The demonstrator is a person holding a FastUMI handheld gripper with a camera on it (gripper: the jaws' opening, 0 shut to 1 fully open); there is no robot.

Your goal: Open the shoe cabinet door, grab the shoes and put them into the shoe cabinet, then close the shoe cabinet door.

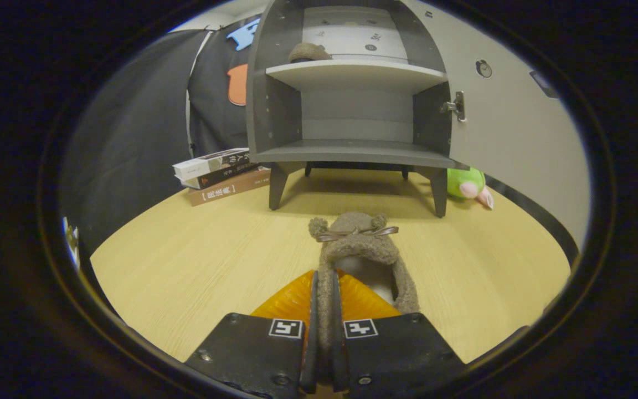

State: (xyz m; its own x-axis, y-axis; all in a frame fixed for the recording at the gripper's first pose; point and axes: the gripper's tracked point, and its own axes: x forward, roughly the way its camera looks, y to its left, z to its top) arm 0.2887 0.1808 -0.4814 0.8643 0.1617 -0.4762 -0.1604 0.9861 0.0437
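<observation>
The tool (323, 310) is seen in the gripper view with its two fingers drawn close together, clamped on the heel-side rim of a fuzzy brown slipper (359, 252). The rim fabric is pinched between both fingers, so the slipper is gripped. The slipper extends forward from the fingers, toe pointing toward the shoe cabinet (352, 94); a small bow and two pom-poms are visible on its upper. Whether its sole rests on the worktop (197, 260) or is just lifted clear cannot be told.

The shoe cabinet stands on short legs beyond the slipper, well apart from it. Its door (513, 127) is swung fully open to the right, with a hinge visible at the cabinet's edge. Two shelves are exposed: on the upper shelf (355, 75) a second brown slipper (309, 52) is already placed; the lower shelf (352, 152) is bare.

To the left of the cabinet a stack of books (222, 174) lies on the worktop. A green plush toy (467, 185) lies near the cabinet's right front leg, below the open door.

The step in hand is judged to be the transfer of the remaining slipper; the door-opening step is complete and closing is not yet done. The next move calls for the slipper to be raised to shelf height and carried forward into the cabinet, clear of the shelf's front edge, before the grip is released.

The tool is held low and roughly level, aimed straight at the middle of the cabinet opening.
</observation>
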